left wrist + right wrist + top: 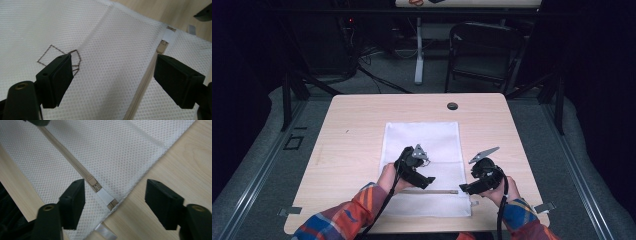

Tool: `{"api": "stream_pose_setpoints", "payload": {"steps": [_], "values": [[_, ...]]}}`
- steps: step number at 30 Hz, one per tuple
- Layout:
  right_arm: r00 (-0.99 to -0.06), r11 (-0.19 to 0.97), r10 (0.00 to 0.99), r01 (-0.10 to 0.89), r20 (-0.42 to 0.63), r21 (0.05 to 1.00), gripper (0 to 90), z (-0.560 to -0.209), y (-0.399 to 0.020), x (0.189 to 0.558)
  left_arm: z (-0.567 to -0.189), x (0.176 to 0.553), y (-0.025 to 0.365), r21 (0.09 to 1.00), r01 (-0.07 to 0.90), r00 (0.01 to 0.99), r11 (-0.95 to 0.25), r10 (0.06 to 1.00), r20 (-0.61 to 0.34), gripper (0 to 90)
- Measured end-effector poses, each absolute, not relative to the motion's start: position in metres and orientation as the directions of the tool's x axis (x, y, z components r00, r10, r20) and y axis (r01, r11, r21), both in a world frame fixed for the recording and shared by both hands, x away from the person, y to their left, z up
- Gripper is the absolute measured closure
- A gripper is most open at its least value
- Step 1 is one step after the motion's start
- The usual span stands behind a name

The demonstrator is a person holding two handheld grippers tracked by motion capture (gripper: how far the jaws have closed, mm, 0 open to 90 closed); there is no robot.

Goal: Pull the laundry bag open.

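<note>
Two claws hang low over a white mesh bag (422, 150) that lies flat in the middle of the wooden surface (352, 130). The bag's beige zipper (67, 157) runs along the near edge, its long axis going from side to side before the person. The zipper slider (95, 186) sits at the right end, near the bag's corner. The right claw (115, 205) is the nearer one: its jaws stand wide apart, the slider just ahead between them. The left claw (112, 82) is also spread open, above the mesh, with the zipper line beside its right jaw. I judge the right hand will take the slider.
</note>
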State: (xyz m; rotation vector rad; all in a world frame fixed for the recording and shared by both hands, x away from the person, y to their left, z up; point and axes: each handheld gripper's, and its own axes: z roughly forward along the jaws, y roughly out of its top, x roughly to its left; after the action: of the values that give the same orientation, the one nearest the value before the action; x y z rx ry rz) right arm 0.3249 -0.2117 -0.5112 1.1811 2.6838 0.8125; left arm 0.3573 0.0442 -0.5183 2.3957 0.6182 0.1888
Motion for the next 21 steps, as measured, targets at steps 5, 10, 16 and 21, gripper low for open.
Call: {"api": "stream_pose_setpoints", "payload": {"steps": [5, 10, 16, 21], "values": [[-0.696, 0.563, 0.709, 0.656, 0.115, 0.502, 46.6, -0.514, -0.210, 0.325, -0.526, 0.353, 0.031, 0.619, 0.366, 0.901, -0.695, 0.431, -0.050, 18.6], [-0.710, 0.589, 0.696, 0.649, 0.107, 0.481, 60.2, -0.517, -0.208, 0.326, -0.533, 0.349, 0.018, 0.616, 0.336, 0.919, -0.712, 0.391, -0.050, 27.1], [-0.722, 0.609, 0.683, 0.648, 0.115, 0.458, 74.3, -0.524, -0.204, 0.327, -0.538, 0.346, 0.008, 0.620, 0.306, 0.940, -0.722, 0.334, -0.074, 39.6], [-0.731, 0.627, 0.671, 0.647, 0.120, 0.434, 82.7, -0.530, -0.201, 0.330, -0.546, 0.342, -0.004, 0.622, 0.279, 0.953, -0.731, 0.292, -0.084, 48.3]]}}
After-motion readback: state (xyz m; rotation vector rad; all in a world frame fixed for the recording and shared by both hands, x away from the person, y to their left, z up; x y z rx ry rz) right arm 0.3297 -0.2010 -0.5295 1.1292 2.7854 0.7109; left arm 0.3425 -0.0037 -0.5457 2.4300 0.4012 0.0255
